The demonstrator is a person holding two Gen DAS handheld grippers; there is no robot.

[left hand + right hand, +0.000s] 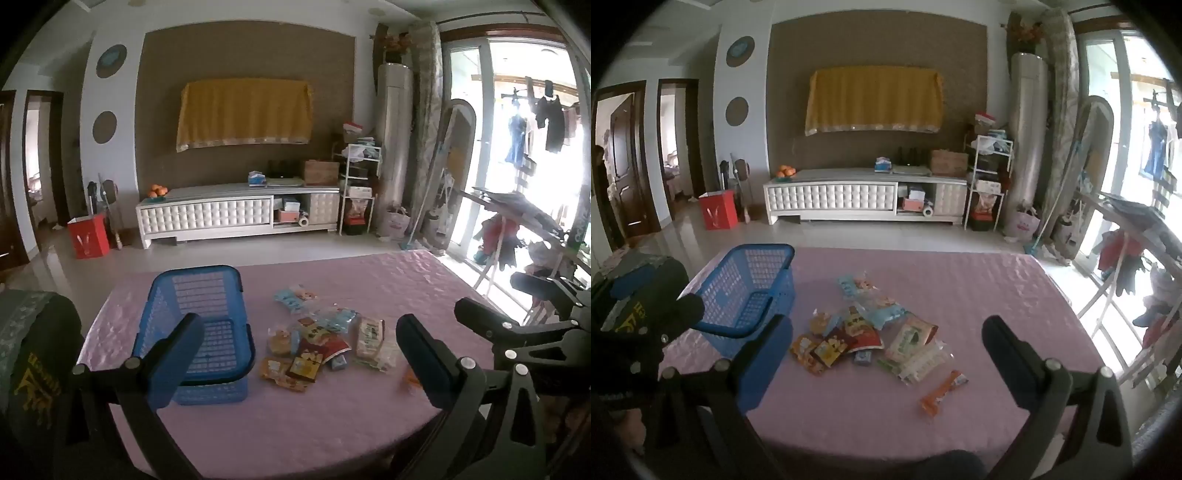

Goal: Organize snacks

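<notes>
Right wrist view, both jaws apart, snacks [871, 332] mid-table, basket [746, 291] at left edge

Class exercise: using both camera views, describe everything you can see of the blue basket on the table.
The blue basket is a rectangular tub of what looks like plastic, its walls and floor an open lattice under a solid rolled rim. It stands upright on the pink tablecloth at the table's left side, left of the snack pile and apart from it. Nothing shows inside it. Neither gripper touches it; the left gripper is open, with one finger overlapping it in view.
</notes>
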